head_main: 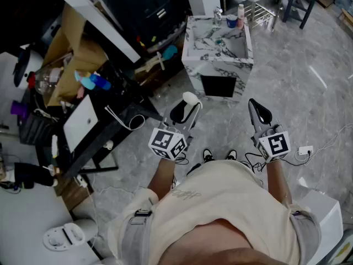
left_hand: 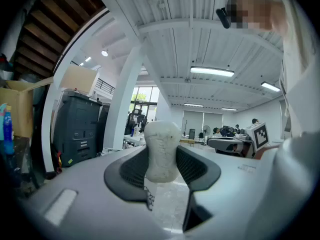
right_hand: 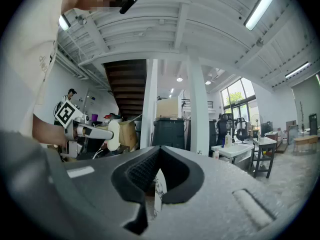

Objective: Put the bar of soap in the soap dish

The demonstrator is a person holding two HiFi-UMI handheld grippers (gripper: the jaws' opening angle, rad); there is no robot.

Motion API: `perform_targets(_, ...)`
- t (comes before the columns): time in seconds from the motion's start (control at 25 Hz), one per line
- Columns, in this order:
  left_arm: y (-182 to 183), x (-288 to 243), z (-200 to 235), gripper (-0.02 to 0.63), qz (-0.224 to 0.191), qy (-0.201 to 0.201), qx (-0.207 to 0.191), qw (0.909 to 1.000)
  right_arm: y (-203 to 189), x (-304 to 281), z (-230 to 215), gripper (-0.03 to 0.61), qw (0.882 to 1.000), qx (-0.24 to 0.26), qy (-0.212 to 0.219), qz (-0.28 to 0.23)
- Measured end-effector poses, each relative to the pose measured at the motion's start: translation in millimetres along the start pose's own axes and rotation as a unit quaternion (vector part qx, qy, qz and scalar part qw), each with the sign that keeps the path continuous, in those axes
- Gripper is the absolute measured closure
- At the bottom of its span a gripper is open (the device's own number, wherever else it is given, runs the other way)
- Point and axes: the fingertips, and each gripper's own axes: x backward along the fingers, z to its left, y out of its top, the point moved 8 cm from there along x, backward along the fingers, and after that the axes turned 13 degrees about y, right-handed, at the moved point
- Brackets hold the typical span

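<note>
A white bar of soap [left_hand: 161, 151] stands on end between the dark pads of my left gripper [left_hand: 161, 166], which is shut on it. In the head view the soap [head_main: 191, 97] pokes out of the left gripper [head_main: 186, 106], held level over the floor in front of the person. My right gripper [head_main: 259, 112] is beside it on the right, with its jaws closed and nothing between them [right_hand: 158, 170]. From the right gripper view, the soap [right_hand: 114, 135] shows at the left. A marble sink unit [head_main: 190, 65] stands ahead, with a small teal thing [head_main: 219, 41] in its basin.
A faucet [head_main: 218, 15], a cup [head_main: 231, 20] and a bottle [head_main: 240, 12] stand at the back of the sink unit. A cluttered black table [head_main: 118, 120] with a cardboard box [head_main: 77, 54] runs along the left. Cables and a power strip [head_main: 304, 150] lie on the grey floor.
</note>
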Motion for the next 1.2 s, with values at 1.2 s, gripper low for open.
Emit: perform_targets(1.2, -8.6, 6.0, 47.2, 0.419, -0.014, -0.031, 0.025, 0.9991, 7.3, -38.2, 26.8, 0.581, 0.999, 0.022, -0.024, 0.013)
